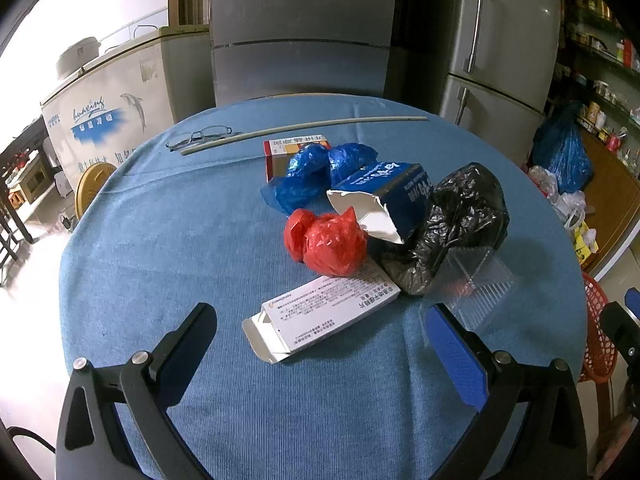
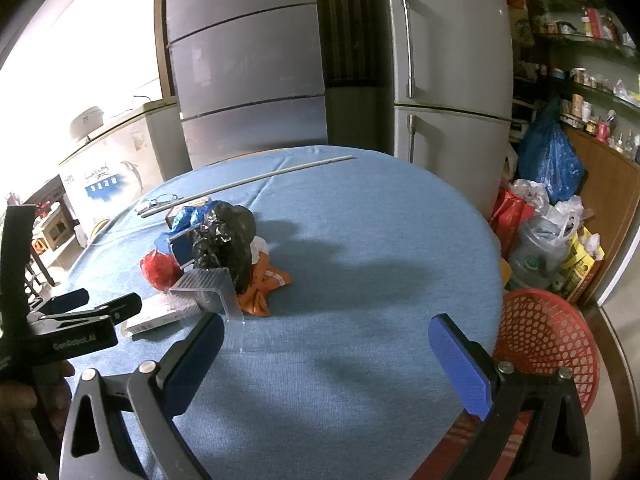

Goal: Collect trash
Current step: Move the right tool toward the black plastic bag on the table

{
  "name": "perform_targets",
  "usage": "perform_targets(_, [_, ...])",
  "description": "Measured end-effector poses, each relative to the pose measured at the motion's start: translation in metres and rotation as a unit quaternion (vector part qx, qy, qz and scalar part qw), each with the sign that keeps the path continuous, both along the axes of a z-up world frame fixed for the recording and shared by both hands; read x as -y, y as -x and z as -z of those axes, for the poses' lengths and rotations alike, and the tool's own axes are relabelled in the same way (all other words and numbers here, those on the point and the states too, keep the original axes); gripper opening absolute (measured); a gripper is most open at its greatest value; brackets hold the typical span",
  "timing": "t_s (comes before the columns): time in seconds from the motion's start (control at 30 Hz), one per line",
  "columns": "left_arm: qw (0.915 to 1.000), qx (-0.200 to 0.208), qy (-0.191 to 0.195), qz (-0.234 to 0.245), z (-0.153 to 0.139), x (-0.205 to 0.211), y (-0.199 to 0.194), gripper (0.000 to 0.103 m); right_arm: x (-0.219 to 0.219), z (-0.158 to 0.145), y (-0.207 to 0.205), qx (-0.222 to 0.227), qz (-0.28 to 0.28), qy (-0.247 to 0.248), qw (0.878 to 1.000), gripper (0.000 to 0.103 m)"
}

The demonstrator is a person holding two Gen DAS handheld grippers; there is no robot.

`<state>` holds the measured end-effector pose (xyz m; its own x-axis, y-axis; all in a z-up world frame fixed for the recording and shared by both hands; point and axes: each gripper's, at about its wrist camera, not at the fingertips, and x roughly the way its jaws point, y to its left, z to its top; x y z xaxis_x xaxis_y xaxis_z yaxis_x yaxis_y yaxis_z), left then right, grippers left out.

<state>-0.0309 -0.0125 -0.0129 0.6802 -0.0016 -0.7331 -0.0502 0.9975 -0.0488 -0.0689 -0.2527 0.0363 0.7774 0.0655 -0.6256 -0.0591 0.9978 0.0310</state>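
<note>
A: Left gripper (image 1: 320,328), lower part of left wrist view: jaws spread wide, nothing btwn them. Hovers over blue tablecloth (image 1: 160,248). White carton (image 1: 320,316) lies flat just past the fingertips, centre-low in frame, end flap open toward lower left.

B: Right gripper (image 2: 326,340)?

A: Same. Released, wide apart, empty. Low centre of right wrist view, over bare cloth. Clear plastic tray (image 2: 212,292) just beside its left finger; can't tell if touching.

B: Trash pile location?

A: Left view, centre to centre-right. Red bag (image 1: 326,242) crumpled, right behind white carton, looks touching. Blue carton (image 1: 394,196) w/ torn white flap leans across it, btwn red bag and black bag (image 1: 464,224). Blue bag (image 1: 316,172) further back, partly over a red-and-white box (image 1: 280,152). Clear tray at right of pile, against black bag.

B: Anything else in pile?

A: Right view shows orange wrapper (image 2: 264,284) on far side of black bag, touching it. Hidden in left view.

B: Bin?

A: Red mesh basket (image 2: 548,340) off table edge, lower right of right view, near right gripper's right finger. Also at right edge of left view.

B: Non-trash?

A: Glasses (image 1: 198,136) and long pale rod (image 1: 304,130) at upper part of table, well apart from pile. Fridges (image 1: 496,48) behind table.
</note>
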Motion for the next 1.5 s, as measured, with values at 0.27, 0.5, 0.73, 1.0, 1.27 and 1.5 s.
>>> perform_targets(0.27, [1.0, -0.003, -0.002, -0.001, 0.002, -0.001, -0.002, 0.103, 0.0, 0.002, -0.002, -0.012, -0.003, -0.006, 1.0, 0.103])
perform_targets(0.5, [1.0, -0.008, -0.002, -0.002, 0.006, -0.003, -0.003, 0.103, 0.0, 0.002, -0.003, -0.023, -0.005, -0.009, 1.0, 0.103])
perform_targets(0.73, [1.0, -0.009, 0.0, -0.002, 0.006, -0.004, -0.004, 0.103, -0.003, 0.003, -0.004, -0.012, -0.009, -0.003, 1.0, 0.103])
perform_targets(1.0, [0.9999, -0.011, 0.003, -0.004, 0.008, -0.008, -0.006, 0.103, -0.002, 0.002, -0.009, -0.014, -0.012, -0.008, 1.0, 0.103])
perform_targets(1.27, [0.9997, -0.01, 0.01, -0.018, 0.013, -0.023, -0.003, 0.103, -0.006, -0.008, -0.026, -0.01, -0.039, -0.033, 0.999, 0.103])
perform_targets(1.5, [0.9993, -0.015, 0.017, -0.028, 0.021, -0.037, -0.002, 0.103, -0.025, -0.004, -0.057, -0.031, -0.07, -0.067, 0.995, 0.095])
